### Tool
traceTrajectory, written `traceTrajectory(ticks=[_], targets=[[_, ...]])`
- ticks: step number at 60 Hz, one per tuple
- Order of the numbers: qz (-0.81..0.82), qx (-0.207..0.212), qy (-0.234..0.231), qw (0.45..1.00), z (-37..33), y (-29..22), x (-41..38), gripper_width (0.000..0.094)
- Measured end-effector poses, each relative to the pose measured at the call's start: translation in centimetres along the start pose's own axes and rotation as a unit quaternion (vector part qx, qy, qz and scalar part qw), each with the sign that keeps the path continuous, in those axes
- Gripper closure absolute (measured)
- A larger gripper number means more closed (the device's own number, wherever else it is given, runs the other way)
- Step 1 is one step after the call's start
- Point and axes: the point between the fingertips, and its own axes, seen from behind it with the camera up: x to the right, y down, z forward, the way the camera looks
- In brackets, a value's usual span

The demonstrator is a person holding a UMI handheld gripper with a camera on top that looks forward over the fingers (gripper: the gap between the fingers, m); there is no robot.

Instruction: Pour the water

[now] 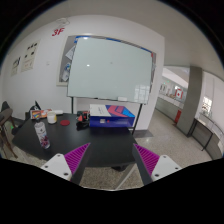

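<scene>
Gripper (111,160) is spread wide with nothing between its pink pads, hanging over the near edge of a dark table (100,145). The bottle (42,134) stands well ahead, off to the left. A colourful box (112,117) and a whiteboard (110,68) are further back

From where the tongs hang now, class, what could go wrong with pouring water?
1. The tongs are open and empty, well short of the bottle on the dark table; a rushed approach might knock it over.
2. The colourful box lies on the same table, so spilled water could reach it.
</scene>
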Motion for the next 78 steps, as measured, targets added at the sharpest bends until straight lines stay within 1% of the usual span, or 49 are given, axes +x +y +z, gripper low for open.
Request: traceTrajectory(ticks=[9, 16, 24, 30, 37, 41, 46, 53, 63, 66, 72, 74, 75, 78], targets=[[-0.01, -0.02, -0.001, 1.0, 0.2, 2.6, -1.2, 0.009], [-0.018, -0.042, -0.003, 0.999, 0.9, 7.1, -4.0, 0.0091], [-0.014, -0.072, -0.031, 0.997, 1.5, 12.6, -10.6, 0.0094], [-0.008, -0.087, -0.057, 0.995, 2.2, 14.8, -17.3, 0.0092], [0.004, -0.089, -0.088, 0.992, 3.4, 15.0, -25.8, 0.0092], [0.012, -0.075, -0.101, 0.992, 5.3, 13.9, -30.2, 0.0091], [0.015, -0.057, -0.106, 0.993, 8.1, 12.2, -34.3, 0.0089], [0.019, -0.031, -0.109, 0.993, 12.5, 9.5, -38.2, 0.0089], [0.024, -0.002, -0.096, 0.995, 18.4, 6.5, -40.4, 0.0094], [0.022, 0.004, -0.095, 0.995, 19.7, 6.0, -40.8, 0.0118], [0.014, 0.017, -0.093, 0.995, 21.6, 5.1, -41.5, 0.0198], [0.014, 0.017, -0.093, 0.995, 22.1, 5.1, -41.7, 0.034], [0.018, 0.019, -0.092, 0.995, 22.2, 5.0, -41.7, 0.0369], [0.03, 0.025, -0.087, 0.995, 22.6, 4.9, -41.6, 0.04]])
